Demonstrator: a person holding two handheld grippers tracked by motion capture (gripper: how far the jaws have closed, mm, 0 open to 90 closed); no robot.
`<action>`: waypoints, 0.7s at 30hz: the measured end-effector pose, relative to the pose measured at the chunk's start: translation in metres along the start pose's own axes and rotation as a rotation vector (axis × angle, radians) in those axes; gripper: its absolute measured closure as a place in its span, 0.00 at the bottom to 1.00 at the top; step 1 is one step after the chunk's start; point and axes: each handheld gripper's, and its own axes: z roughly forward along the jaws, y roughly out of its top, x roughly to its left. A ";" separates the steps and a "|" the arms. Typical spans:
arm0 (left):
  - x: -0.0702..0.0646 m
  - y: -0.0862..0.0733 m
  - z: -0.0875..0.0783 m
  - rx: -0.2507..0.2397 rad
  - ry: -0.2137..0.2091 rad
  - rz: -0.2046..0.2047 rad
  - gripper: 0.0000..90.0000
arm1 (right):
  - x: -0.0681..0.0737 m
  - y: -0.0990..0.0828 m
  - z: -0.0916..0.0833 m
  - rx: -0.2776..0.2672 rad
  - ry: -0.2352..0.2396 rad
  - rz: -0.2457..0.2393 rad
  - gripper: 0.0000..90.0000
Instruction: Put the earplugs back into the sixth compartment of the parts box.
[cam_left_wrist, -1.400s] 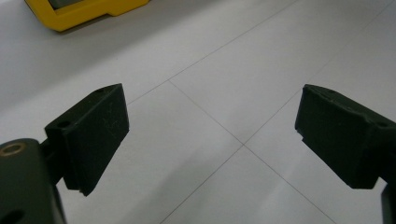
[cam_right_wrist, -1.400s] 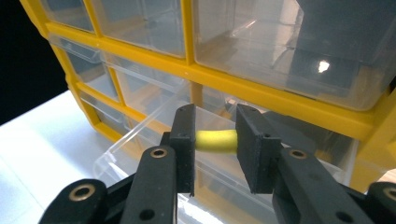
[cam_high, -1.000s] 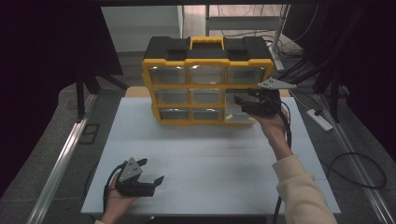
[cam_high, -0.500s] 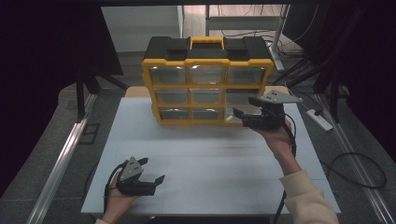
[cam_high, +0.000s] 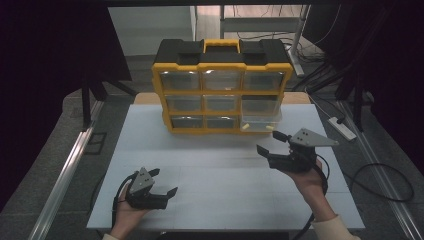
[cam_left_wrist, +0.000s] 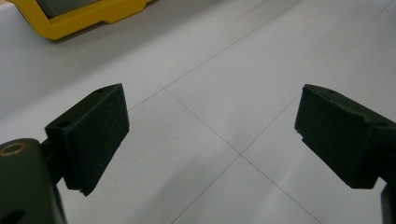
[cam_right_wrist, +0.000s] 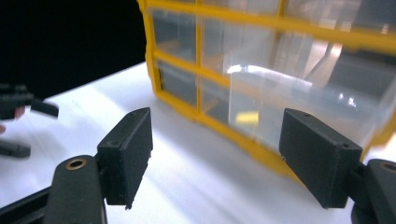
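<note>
Right now I have my right gripper (cam_high: 272, 143) hanging just in front of the organiser (cam_high: 221, 86), jaws apart and empty, close to the bottom-right drawer (cam_high: 261, 122), which stands pulled partway out of its slot. My left gripper (cam_high: 162, 183) rests low near the front edge of the table (cam_high: 220, 175), well apart from the cabinet, its jaws likewise spread with nothing between them.

That drawer is the piece in hand, I judge. It looks like thin clear plastic: light, stiff, slick on its faces, and likely to flex or crack if I squeeze hard. I would take it by the front lip, one jaw over the top edge and one inside, or pinch the front wall, and pull level so it does not tip and spill. The yellow frame looks sturdy and may slide on the smooth tabletop if the drawer binds.

From the high view I get the whole layout: nine drawers, black top, carry handle. From the right gripper view I see the drawer (cam_right_wrist: 308, 109) up close, translucent, with a small yellow thing (cam_right_wrist: 246, 117) inside. The left gripper view gives me bare tabletop and one corner of the yellow frame (cam_left_wrist: 79, 16).
</note>
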 end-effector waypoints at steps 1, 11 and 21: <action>0.000 0.000 0.000 -0.001 -0.001 -0.002 0.11 | 0.000 -0.005 -0.002 0.009 -0.001 0.001 0.29; 0.000 0.001 0.000 -0.010 0.009 0.002 0.11 | -0.012 -0.068 -0.014 0.095 -0.028 0.056 0.29; 0.000 0.001 0.000 -0.012 0.007 0.006 0.11 | -0.028 -0.108 -0.025 0.154 -0.054 0.108 0.29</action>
